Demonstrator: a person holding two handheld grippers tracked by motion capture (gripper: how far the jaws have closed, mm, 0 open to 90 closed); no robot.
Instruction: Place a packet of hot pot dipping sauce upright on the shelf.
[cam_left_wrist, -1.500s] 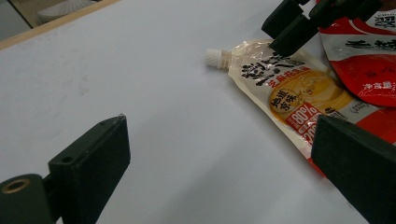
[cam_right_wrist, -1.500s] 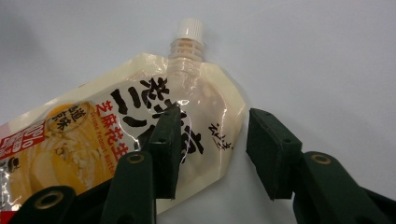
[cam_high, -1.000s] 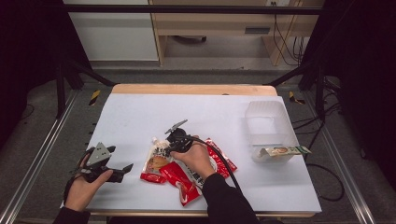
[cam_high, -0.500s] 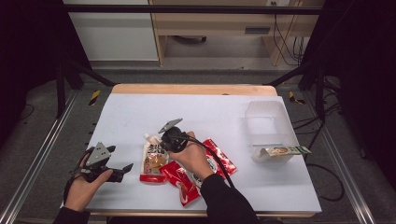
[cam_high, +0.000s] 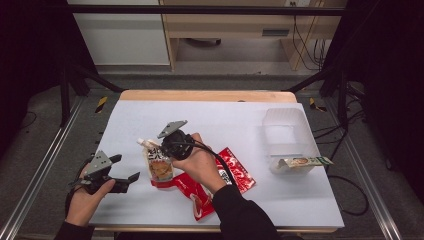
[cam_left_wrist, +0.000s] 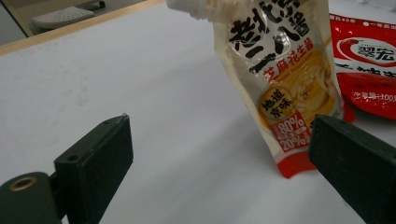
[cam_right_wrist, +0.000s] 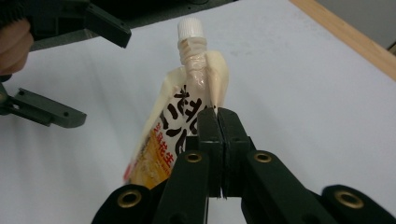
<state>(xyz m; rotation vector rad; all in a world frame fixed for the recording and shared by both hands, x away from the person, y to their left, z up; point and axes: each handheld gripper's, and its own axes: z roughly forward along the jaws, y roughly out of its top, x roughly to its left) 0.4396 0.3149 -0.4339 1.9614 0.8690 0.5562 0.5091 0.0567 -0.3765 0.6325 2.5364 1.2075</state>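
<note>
While the right gripper (cam_right_wrist: 218, 116) pinches it at one edge, the pouch (cam_high: 160, 162) hangs nearly upright over the mat (cam_high: 125, 125), white cap (cam_right_wrist: 190, 27) on top, bottom corner low at the mat. It's a cream spouted pouch with bold black characters, a yellow-orange food picture and a red band with percent figures along the bottom. Right jaws are pressed together on the pouch film just below the spout shoulder, pads meeting with only the thin film between.

Pouch sits left of centre on the mat, just left of the right hand (cam_high: 200, 162) and partly over the red packets (cam_high: 235, 172).

Left gripper (cam_high: 125, 180) rests at the mat's near-left corner in the left hand (cam_high: 87, 197), jaws spread wide, nothing between them; pouch is ahead of it, near the right-hand jaw in the left gripper view.

Versus a second ago: pouch lay flat among the red packets, now it is lifted and stands tall. Right gripper has risen and shifted left and away from the person. Its jaws have just been closing, with the pouch edge between them. Left gripper hasn't moved. Clear box (cam_high: 285, 132) and green-ended pack (cam_high: 300, 162) at right are unchanged.
</note>
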